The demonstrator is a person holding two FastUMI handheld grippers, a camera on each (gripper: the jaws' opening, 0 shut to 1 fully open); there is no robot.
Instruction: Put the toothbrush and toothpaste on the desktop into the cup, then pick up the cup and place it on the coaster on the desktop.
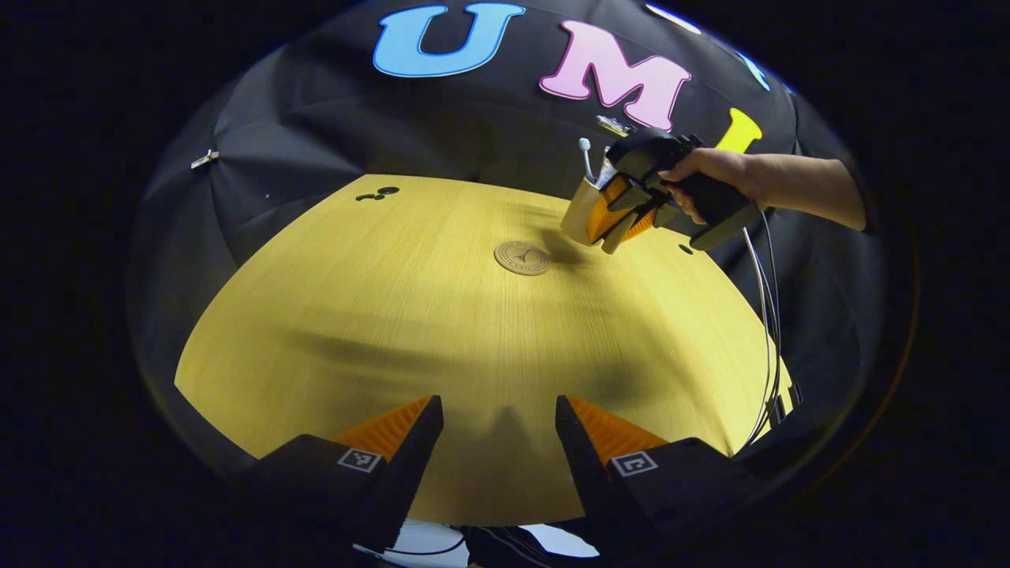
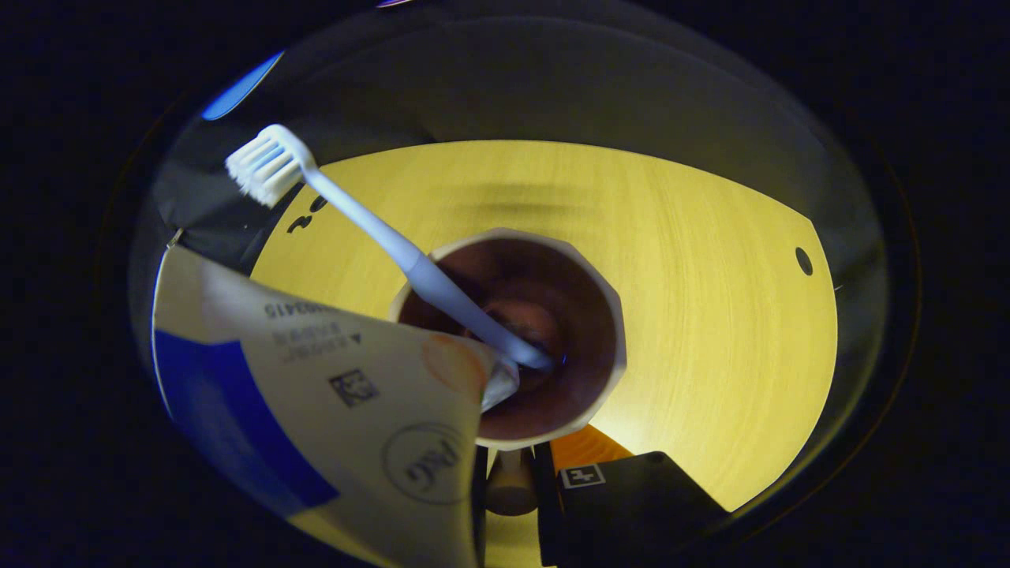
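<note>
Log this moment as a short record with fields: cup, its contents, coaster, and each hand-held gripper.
cup: held tilted above the desktop, off the coaster
contents: toothbrush and toothpaste both stand in the cup, sticking out past its rim
coaster: bare on the desktop, beside and below the cup
right hand-held gripper: shut on the cup, held by a hand
left hand-held gripper: open, holding nothing, low over the near side of the desktop
step left: set the cup on the coaster
</note>
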